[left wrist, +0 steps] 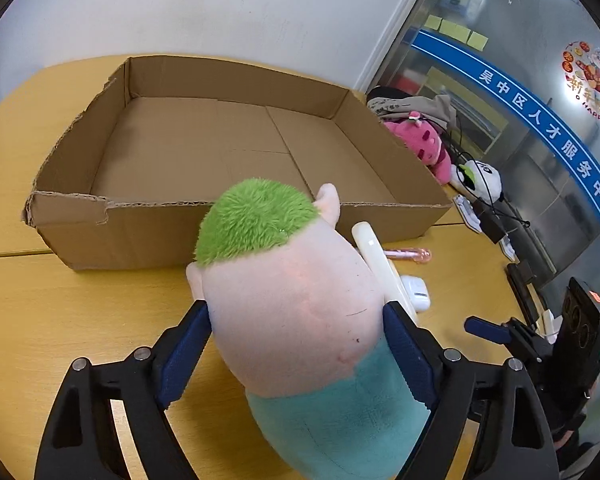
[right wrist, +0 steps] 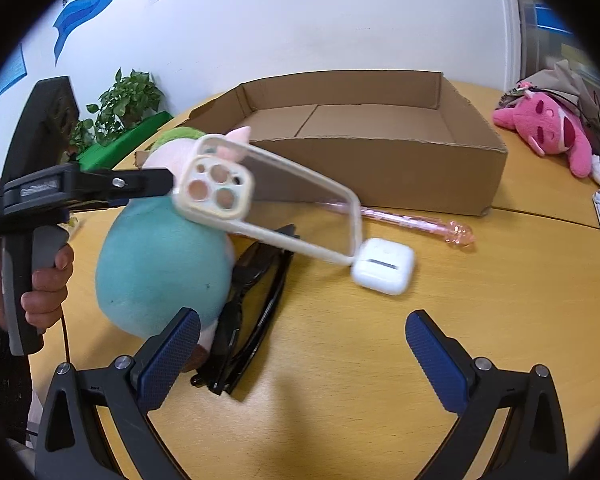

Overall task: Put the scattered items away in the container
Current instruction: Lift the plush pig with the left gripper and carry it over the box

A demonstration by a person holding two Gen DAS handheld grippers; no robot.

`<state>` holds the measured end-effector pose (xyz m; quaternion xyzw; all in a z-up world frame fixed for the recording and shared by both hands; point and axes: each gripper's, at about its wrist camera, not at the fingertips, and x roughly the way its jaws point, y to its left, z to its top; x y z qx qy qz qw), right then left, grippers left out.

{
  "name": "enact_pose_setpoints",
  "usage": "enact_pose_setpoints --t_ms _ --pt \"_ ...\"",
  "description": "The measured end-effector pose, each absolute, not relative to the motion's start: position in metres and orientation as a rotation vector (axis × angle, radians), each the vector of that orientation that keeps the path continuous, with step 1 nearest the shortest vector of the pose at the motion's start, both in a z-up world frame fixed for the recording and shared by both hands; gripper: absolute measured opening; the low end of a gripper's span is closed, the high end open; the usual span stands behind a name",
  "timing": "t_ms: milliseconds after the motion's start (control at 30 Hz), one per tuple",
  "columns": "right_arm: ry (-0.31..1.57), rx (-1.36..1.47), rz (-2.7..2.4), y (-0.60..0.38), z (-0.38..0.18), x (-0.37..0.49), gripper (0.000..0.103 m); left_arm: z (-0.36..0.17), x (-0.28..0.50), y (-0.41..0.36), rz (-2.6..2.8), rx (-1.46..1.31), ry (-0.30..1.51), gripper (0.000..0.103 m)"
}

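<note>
— Two grippers, what do they hold?
— Left gripper has its fingers pressed on both sides of the doll (green hair, teal body), near the box front wall. Right gripper is spread wide, nothing between its fingers.
— And the other items?
— Phone case leans on the doll, one corner touching the earbud case. Glasses lie folded on the table just beside the doll; pink pen lies along the box front. Nothing lies inside the box.
</note>
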<state>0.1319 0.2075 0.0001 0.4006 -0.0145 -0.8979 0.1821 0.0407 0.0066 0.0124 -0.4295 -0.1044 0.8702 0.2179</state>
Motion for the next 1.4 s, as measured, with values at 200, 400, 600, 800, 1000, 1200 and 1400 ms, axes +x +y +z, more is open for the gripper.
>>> enact_pose_setpoints --t_ms 200,400,600,800,1000,1200,1400 --pt "-0.046 1.122 -2.497 0.199 0.001 0.130 0.103 0.014 0.048 0.002 2.399 -1.183 -0.305 0.083" --pt "-0.051 1.116 -2.429 0.187 0.001 0.128 0.103 0.011 0.061 -0.016 2.396 -1.177 -0.362 0.082" --pt "-0.048 1.114 -2.334 0.166 0.000 0.127 0.103 0.007 0.078 -0.045 2.428 -1.171 -0.442 0.082" --pt "-0.035 1.089 -2.250 0.142 0.005 0.128 0.103 0.006 0.095 -0.067 2.459 -1.163 -0.497 0.082" --pt "-0.015 1.083 -2.194 0.124 0.005 0.126 0.102 0.006 0.102 -0.074 2.481 -1.153 -0.514 0.082" --pt "-0.038 1.086 -2.112 0.109 0.002 0.126 0.103 0.001 0.101 -0.056 2.420 -1.157 -0.483 0.081" --pt "-0.096 1.131 -2.039 0.098 -0.010 0.121 0.100 0.001 0.097 -0.041 2.409 -1.179 -0.430 0.083"
